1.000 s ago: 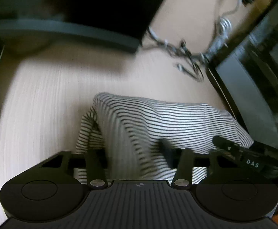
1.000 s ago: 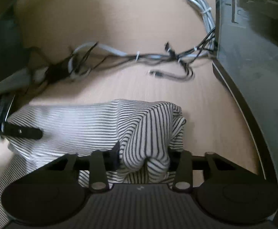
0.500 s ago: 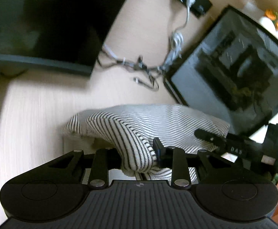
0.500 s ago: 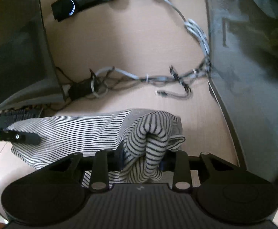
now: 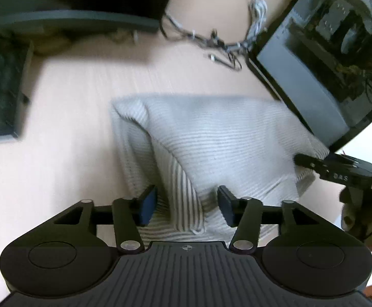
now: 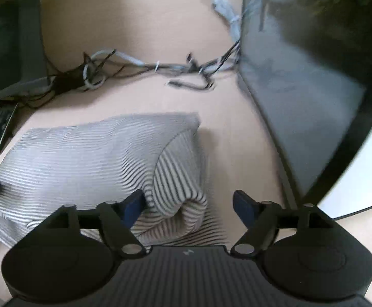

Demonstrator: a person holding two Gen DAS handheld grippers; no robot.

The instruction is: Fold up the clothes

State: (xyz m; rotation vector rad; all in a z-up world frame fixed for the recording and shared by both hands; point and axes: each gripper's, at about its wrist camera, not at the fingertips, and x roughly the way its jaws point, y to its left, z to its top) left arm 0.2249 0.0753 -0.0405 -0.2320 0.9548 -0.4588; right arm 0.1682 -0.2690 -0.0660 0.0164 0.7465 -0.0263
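Your shirt (image 5: pixel 219 138) lies on the desk (image 5: pixel 65 133) as a doubled striped bundle, just beside the foot of the glass PC case (image 5: pixel 321 58) and nearer you than the cables (image 6: pixel 145 66) that trail from it. Your left gripper (image 5: pixel 184 204) stands wide, its jaws on either side of a raised ridge of cloth without pinching it. Your right gripper (image 6: pixel 188 204) is also wide; its left jaw touches the rolled end of the shirt nearest the case, the other jaw is over bare desk. By my reading you are between grips on a fold, both ends loose on the desk. Whether another fold is due or the bundle is finished, the blurred views do not settle; the rolled end looks puffy, so any regrip calls for a pinch on the cloth edges, not the bulge.
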